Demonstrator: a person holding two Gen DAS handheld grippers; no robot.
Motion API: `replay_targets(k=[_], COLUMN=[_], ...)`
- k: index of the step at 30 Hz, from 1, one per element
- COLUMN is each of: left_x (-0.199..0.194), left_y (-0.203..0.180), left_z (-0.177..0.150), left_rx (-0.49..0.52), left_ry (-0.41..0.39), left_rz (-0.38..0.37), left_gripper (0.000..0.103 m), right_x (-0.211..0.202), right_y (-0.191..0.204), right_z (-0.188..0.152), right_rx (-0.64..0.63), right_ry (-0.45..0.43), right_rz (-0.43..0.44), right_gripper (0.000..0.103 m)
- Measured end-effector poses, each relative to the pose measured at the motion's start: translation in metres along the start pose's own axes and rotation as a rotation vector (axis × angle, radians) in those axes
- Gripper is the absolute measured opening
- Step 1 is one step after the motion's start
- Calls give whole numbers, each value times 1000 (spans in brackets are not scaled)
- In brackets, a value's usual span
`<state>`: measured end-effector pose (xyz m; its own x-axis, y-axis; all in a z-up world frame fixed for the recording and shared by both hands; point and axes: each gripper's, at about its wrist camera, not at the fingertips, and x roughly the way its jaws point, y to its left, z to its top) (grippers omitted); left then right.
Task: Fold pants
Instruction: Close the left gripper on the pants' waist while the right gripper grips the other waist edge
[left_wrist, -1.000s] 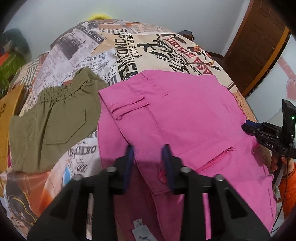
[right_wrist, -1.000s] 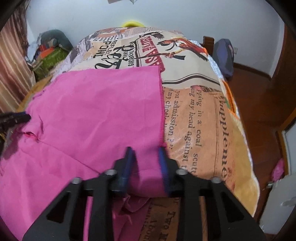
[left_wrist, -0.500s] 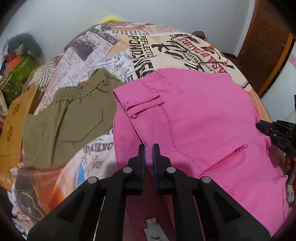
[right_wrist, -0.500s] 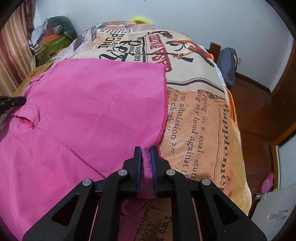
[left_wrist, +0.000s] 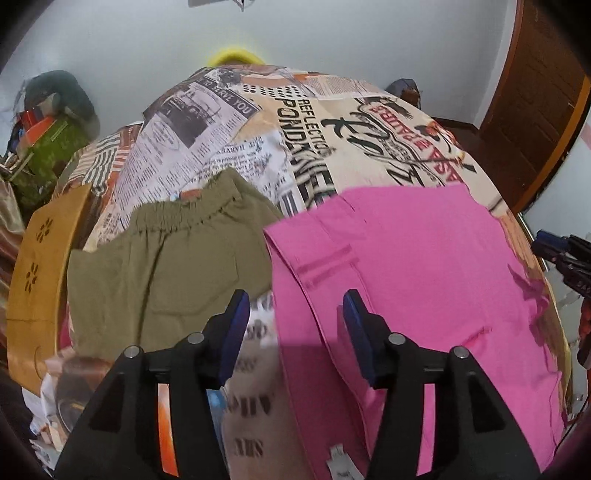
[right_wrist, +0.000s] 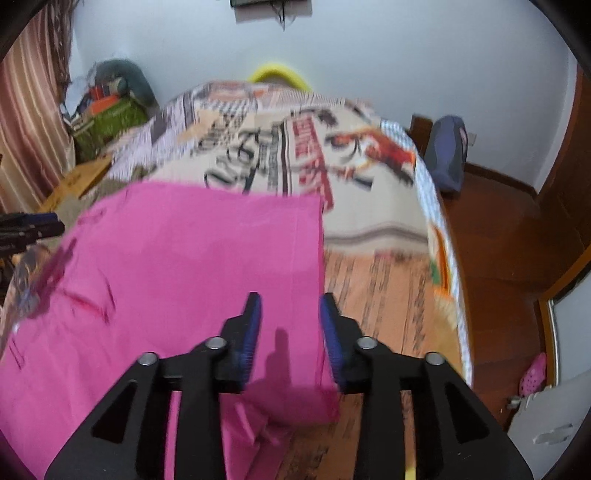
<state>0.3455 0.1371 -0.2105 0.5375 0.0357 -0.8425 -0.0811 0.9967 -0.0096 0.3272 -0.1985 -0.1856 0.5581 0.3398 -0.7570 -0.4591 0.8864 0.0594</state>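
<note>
Since earlier: both jaws, pinched on pink cloth, have just been opening and hold nothing.
Left view: left gripper (left_wrist: 293, 314) half open; pink pants (left_wrist: 417, 280) centre-right; only here, olive shorts (left_wrist: 166, 266) left.
Right view: right gripper (right_wrist: 290, 317) partly open above pants' hem (right_wrist: 319, 277); only here, floor (right_wrist: 498, 240) right.

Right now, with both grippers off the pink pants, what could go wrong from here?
1. The pink pants lie close beside the green shorts; another fold may drag the shorts along.
2. The near corner of the pants looks rumpled, so the fold may not stay flat.
3. The left gripper and right gripper have just been opening, with no cloth gripped, so nothing holds the fold.
</note>
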Motion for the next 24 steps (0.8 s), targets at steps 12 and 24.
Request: replay_targets(k=[12, 24], left_x=[66, 91], left_y=[18, 24], left_z=[36, 38], left_rx=[19, -6], left_ry=[46, 71], left_rz=[-15, -105], left_gripper=[60, 61], right_x=[63, 115], right_y=[-17, -27], right_z=[38, 52], right_rx=[3, 50], right_ry=[43, 97], right_rz=[19, 119], right_gripper=[44, 44])
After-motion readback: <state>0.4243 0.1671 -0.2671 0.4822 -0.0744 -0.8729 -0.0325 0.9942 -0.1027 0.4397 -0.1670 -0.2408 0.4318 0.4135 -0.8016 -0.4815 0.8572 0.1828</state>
